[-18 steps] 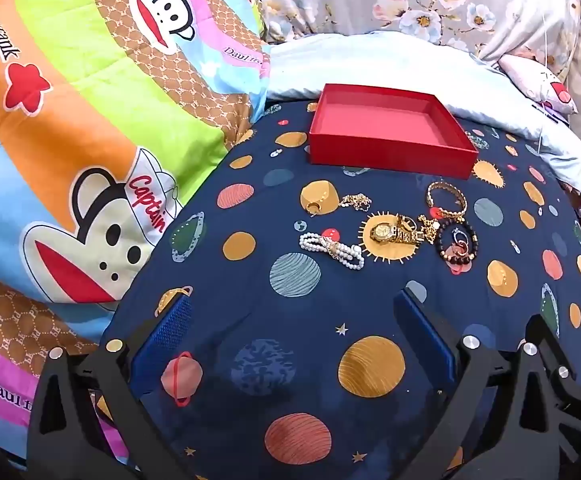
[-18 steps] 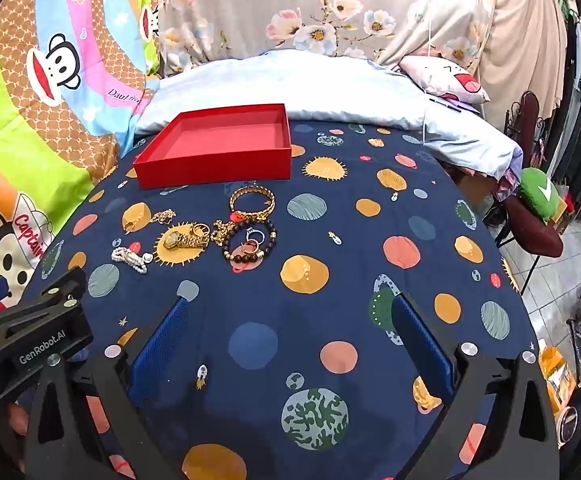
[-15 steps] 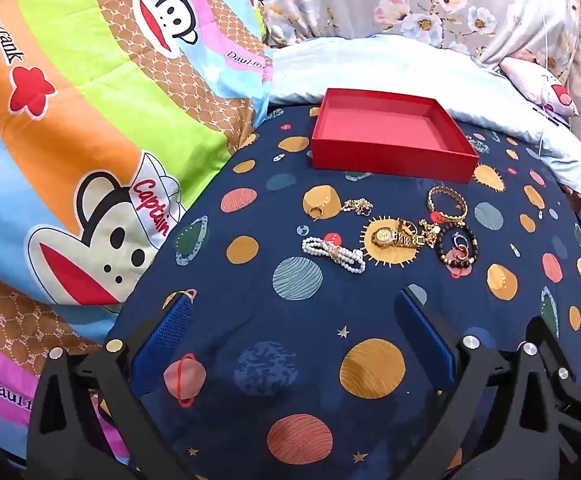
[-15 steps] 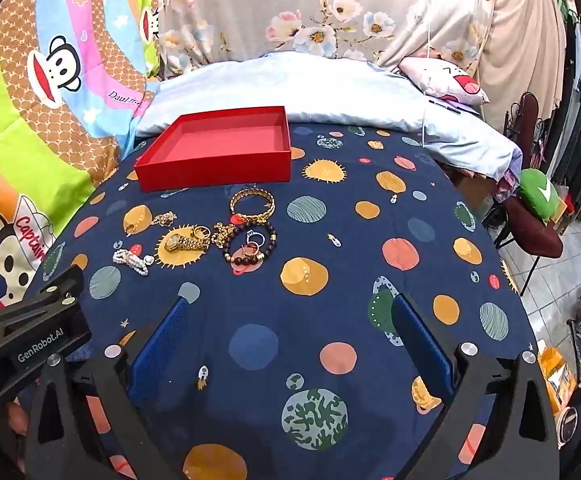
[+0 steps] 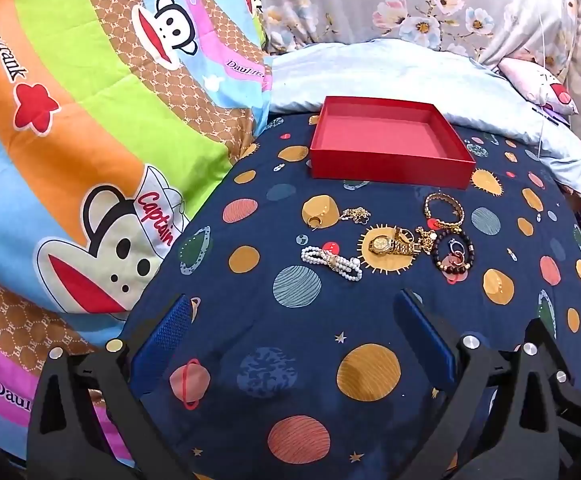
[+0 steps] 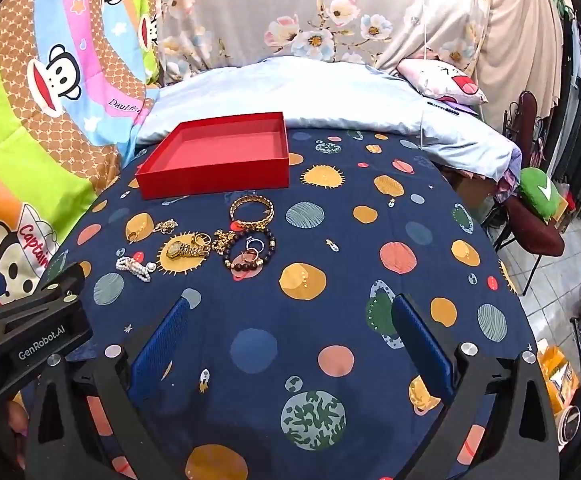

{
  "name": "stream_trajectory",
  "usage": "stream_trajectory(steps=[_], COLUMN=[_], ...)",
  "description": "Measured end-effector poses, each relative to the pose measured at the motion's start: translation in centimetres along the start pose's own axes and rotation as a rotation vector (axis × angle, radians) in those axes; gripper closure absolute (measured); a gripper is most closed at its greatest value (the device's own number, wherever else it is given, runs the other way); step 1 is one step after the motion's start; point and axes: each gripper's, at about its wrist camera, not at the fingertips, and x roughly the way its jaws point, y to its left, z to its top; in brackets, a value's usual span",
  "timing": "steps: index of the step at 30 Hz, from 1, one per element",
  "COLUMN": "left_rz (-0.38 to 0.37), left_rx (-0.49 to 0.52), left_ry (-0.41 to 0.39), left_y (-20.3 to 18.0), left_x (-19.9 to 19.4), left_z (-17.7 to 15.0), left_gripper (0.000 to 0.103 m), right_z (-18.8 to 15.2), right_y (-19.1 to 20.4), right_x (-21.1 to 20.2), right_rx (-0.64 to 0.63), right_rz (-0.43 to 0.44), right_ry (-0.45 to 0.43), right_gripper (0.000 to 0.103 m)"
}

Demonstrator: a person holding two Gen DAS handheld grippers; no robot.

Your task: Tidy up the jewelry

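Nothing much is moving since a moment ago: the jewelry is only sliding a tiny bit lower in both views, so we are drifting slowly. We are holding the left tongs and the right tongs spread wide with nothing in them, tipped down at the surface, ready to pick. Ahead of the left tongs, the pearl bracelet is lying nearest, then the gold watch. Ahead and left of the right tongs are the bead bracelet and gold bangle. Farther ahead, the red box is sitting open, probably waiting for them all.
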Motion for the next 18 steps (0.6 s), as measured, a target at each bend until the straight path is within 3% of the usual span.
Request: stream_trajectory(steps=[18], left_rz=[0.004], left_rx=[-0.011], left_ry=[0.014], left_y=[0.27], left_x=[0.48], left_z=[-0.2], left_gripper=[0.005], right_z=[-0.6], right_y=[0.26], right_x=[0.61], right_rx=[0.0], right_rz=[0.005], right_ry=[0.007], right_gripper=[0.005])
